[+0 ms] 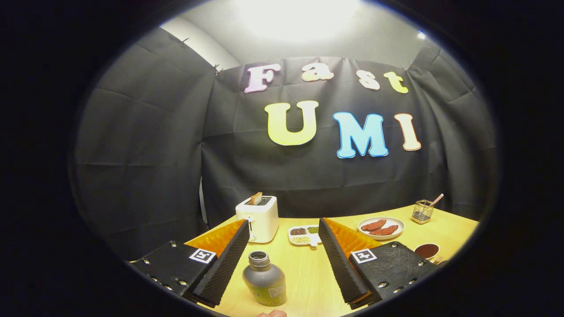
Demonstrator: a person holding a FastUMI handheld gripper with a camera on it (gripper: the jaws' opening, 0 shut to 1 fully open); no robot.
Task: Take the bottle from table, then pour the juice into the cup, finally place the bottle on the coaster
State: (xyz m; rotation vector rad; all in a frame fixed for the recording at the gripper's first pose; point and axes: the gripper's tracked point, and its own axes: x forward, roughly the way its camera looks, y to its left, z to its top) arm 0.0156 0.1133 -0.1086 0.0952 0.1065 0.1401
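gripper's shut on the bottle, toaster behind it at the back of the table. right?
Not quite. In the gripper view the gripper is open: the bottle stands between the fingers, closer to one, and neither finger presses on it. The toaster behind it at the back of the table is right.

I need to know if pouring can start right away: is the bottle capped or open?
Open: the bottle stands upright between the spread fingers with its bare threaded neck showing, no cap on it.
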